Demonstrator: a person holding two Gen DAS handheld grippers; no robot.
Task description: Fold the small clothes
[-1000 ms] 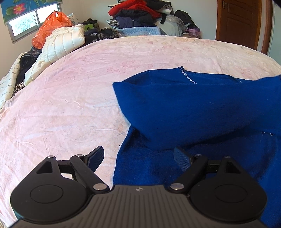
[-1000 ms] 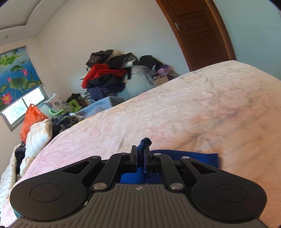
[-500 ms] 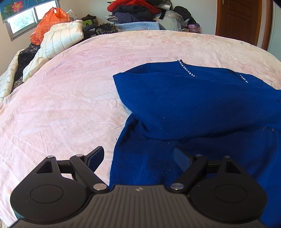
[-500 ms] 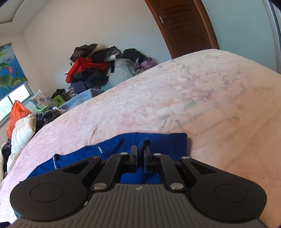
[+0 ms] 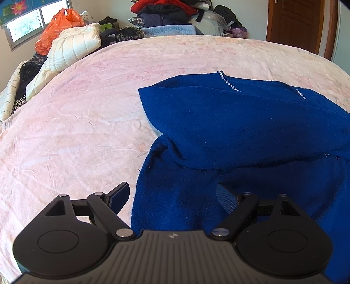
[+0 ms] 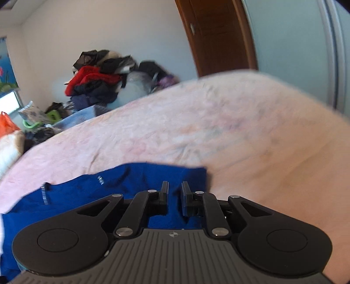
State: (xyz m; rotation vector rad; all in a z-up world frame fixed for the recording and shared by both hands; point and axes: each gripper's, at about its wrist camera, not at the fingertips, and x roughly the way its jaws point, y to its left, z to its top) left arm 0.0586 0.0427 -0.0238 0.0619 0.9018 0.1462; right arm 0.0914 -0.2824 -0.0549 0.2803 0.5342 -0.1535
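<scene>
A dark blue knitted garment (image 5: pixel 229 122) with small rhinestone trims lies on the pink bed sheet (image 5: pixel 76 131), one part folded over the rest. My left gripper (image 5: pixel 172 194) is open and empty, just above the garment's near left edge. In the right wrist view the same blue garment (image 6: pixel 135 177) lies flat under my right gripper (image 6: pixel 175 192), whose jaws stand slightly apart with nothing between them. This view is blurred by motion.
A white quilted jacket (image 5: pixel 72 45) and an orange plastic bag (image 5: pixel 56 24) lie at the bed's far left. A pile of clothes (image 5: pixel 170 13) is stacked beyond the far edge. A brown door (image 5: pixel 295 24) stands at the back right.
My right gripper has opened and let go of the blue fabric it was pinching. The lifted part of the garment has dropped flat onto the bed. The left gripper has stayed open.
</scene>
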